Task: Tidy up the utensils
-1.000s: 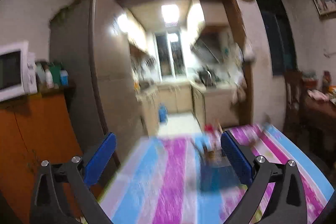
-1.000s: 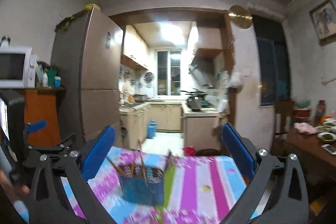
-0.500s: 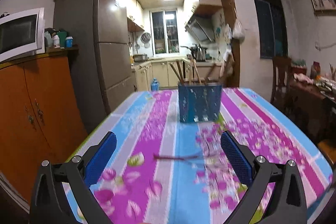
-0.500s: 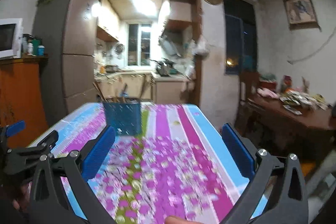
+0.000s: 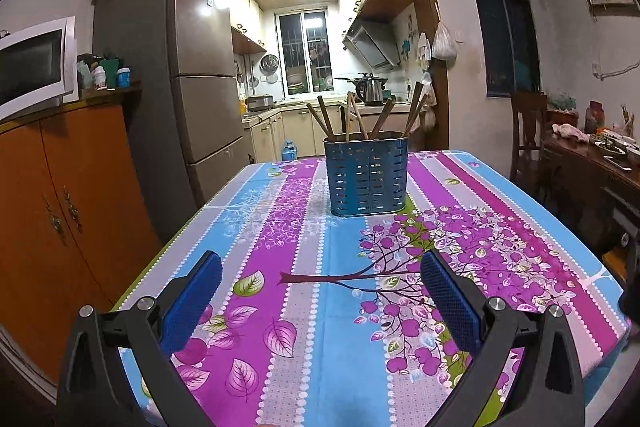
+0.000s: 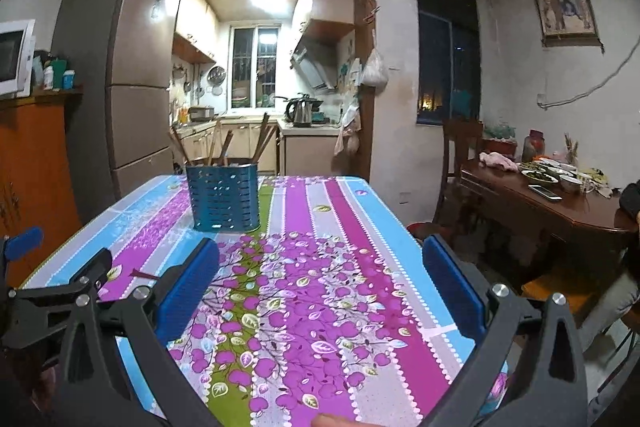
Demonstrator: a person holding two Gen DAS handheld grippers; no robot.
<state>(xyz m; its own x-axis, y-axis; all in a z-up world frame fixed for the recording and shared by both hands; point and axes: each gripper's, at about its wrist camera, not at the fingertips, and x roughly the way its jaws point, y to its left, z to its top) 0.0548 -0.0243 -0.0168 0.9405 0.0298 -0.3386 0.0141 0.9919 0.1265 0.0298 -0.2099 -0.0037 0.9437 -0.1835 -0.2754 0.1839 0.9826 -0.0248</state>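
Note:
A blue perforated utensil holder (image 5: 366, 175) stands upright on the far middle of the flowered tablecloth (image 5: 304, 307), with several brown wooden chopsticks (image 5: 326, 121) sticking out of it. It also shows in the right wrist view (image 6: 224, 197). My left gripper (image 5: 320, 297) is open and empty, low over the near part of the table, well short of the holder. My right gripper (image 6: 320, 287) is open and empty over the table's right half, with the holder ahead to its left. The left gripper's frame (image 6: 52, 303) shows at that view's left edge.
An orange cabinet (image 5: 60, 211) with a microwave (image 5: 32, 65) stands left of the table, then a tall fridge (image 5: 188, 99). A dark wooden table (image 6: 552, 203) with dishes and a chair (image 6: 460, 151) stand to the right. The kitchen lies beyond.
Both cameras have dropped and steadied over the table. The holder, near and blurred a second ago, now stands farther ahead in both views. Both grippers stay open.

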